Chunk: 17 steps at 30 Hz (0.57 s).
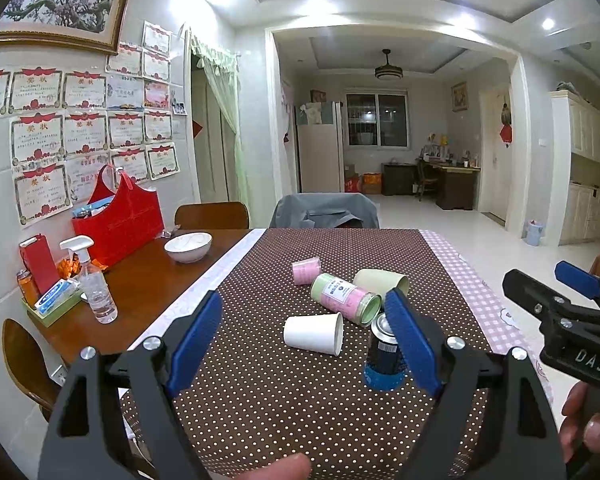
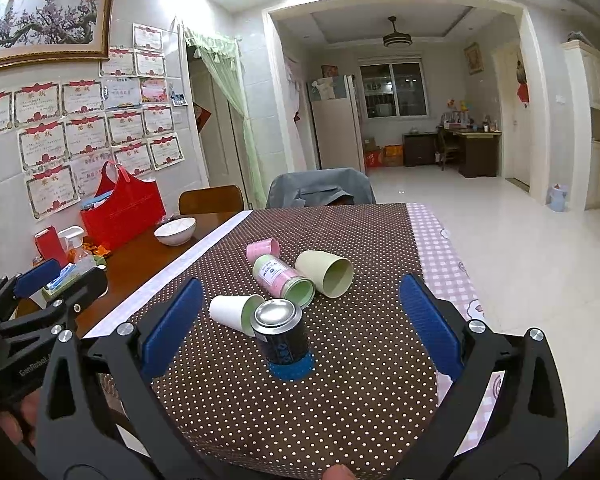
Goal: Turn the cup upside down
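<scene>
Left wrist view: tabletop [image 1: 260, 400] under brown dotted cloth, red bag [image 1: 118, 224] stuffed with packets at the wall side, white bowl [image 1: 188, 246] beside it, contents unseen. Mid-cloth, four cups on their sides: beige cup [image 1: 380, 282], pink-green cup [image 1: 344, 298], white paper cup [image 1: 314, 334], small pink cup [image 1: 306, 270]; all look hollow. Dark can [image 2: 278, 334] upright on a blue cap, top fully seen only from the right wrist. Left gripper [image 1: 304, 340] level, fingers [image 1: 192, 340] spread, grasping nothing. Right gripper [image 2: 296, 328] likewise released.
</scene>
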Motion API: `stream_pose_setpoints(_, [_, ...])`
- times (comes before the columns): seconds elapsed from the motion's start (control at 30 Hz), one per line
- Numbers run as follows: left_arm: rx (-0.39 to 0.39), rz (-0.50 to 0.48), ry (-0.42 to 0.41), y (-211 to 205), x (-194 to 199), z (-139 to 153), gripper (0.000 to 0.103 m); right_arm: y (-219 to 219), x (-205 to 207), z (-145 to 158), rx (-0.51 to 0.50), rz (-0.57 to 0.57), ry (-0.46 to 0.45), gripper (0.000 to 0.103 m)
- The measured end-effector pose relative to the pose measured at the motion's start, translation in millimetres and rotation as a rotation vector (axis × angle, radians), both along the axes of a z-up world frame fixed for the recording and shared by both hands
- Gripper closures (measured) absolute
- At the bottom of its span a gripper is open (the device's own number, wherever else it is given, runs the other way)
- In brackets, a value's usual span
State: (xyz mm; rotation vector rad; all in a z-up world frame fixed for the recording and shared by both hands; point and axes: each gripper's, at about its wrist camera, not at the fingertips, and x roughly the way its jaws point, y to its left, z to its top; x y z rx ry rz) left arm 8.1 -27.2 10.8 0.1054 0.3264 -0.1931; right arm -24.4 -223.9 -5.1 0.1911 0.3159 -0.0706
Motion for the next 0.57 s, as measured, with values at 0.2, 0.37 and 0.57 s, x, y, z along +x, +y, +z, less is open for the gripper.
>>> stream_pose_setpoints(0.2, [-0.009,-0.015,-0.013,1.6,-1.6,-0.2,0.021,0.3,1.4,-1.6,0.004,0.010,0.007,0.006])
stream_pose_setpoints(0.37, [-0.008,-0.013,-0.021,2.7,-3.2,-0.2,0.021,0.9,1.5,-1.4,0.005,0.012,0.004,0.006])
stream_pose_setpoints(0.57, [-0.007,0.022,0.003,5.4,2.4,-0.9,0.021,0.1,2.4,-1.0,0.007,0.016,0.007,0.006])
